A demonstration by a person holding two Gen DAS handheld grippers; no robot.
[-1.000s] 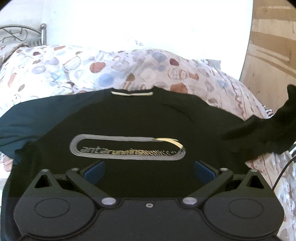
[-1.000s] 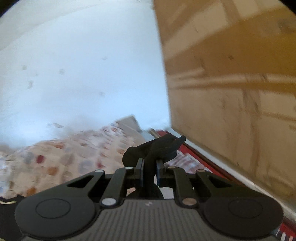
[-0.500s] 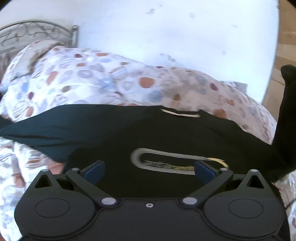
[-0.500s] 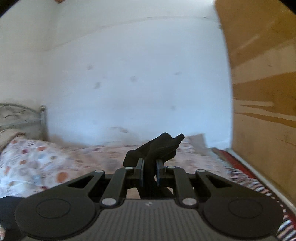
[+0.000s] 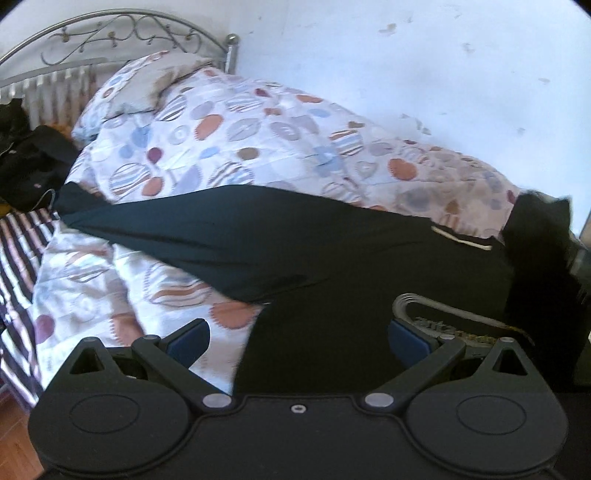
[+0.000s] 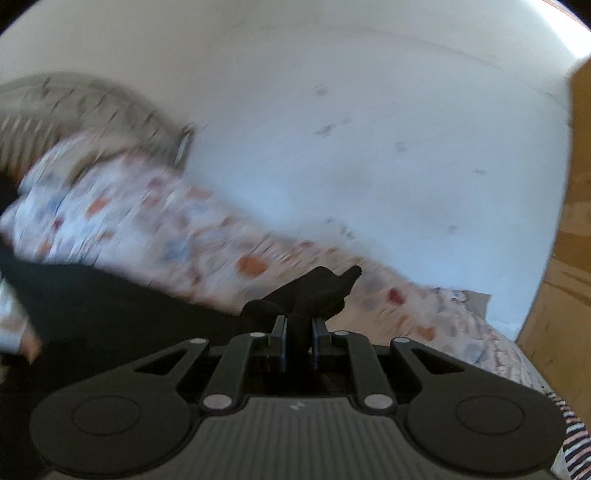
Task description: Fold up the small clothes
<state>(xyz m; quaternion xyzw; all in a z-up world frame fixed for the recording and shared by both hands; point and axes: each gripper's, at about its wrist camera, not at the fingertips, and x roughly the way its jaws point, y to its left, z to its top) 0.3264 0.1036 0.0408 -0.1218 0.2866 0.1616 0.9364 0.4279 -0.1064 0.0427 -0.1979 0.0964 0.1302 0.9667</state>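
A black T-shirt (image 5: 332, 258) with a grey oval logo (image 5: 443, 317) lies spread on the patterned quilt (image 5: 258, 147). Its left sleeve (image 5: 155, 221) stretches out flat to the left. My left gripper (image 5: 299, 339) is open and empty, low over the shirt's left side. My right gripper (image 6: 298, 332) is shut on the shirt's right sleeve (image 6: 314, 291) and holds it lifted; that raised sleeve also shows in the left wrist view (image 5: 535, 251) at the right edge. The rest of the shirt (image 6: 110, 310) shows blurred at lower left in the right wrist view.
A metal headboard (image 5: 110, 33) and a pillow (image 5: 147, 85) stand at the back left. Dark clothes (image 5: 26, 162) lie beside a striped sheet (image 5: 18, 258) at the left. A white wall (image 6: 332, 129) is behind the bed, a wooden panel (image 6: 569, 221) at the right.
Both grippers have swung left. The right gripper has carried the held sleeve up and leftward over the shirt. The left gripper stays open.
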